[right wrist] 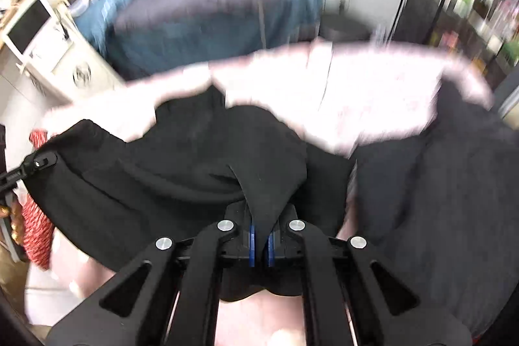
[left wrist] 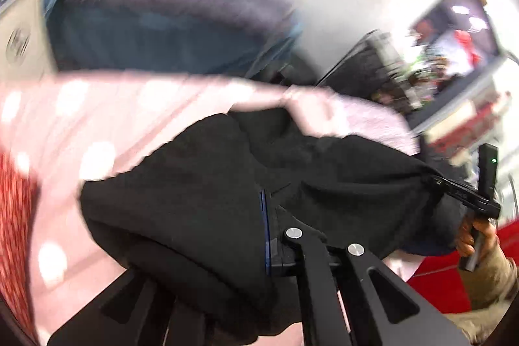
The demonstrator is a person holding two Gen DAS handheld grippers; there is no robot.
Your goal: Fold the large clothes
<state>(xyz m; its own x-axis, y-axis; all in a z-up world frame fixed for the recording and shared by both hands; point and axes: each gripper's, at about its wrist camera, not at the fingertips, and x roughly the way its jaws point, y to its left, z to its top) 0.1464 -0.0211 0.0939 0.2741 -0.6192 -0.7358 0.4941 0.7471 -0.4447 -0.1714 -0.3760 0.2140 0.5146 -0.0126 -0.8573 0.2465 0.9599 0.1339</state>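
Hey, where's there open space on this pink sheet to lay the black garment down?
Bare pink sheet lies left of the black garment, bordered by the red patterned cloth. The far right is crowded: a white garment overlaps the black one there. Both claws, left and right, grip the black garment.

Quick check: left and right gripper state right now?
Left gripper: shut on the black garment.
Right gripper: shut on the black garment.

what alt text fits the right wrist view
The right gripper is shut on a fold of a black garment that drapes over a pink surface. The left gripper holds the garment's far left edge; the background is blurred.
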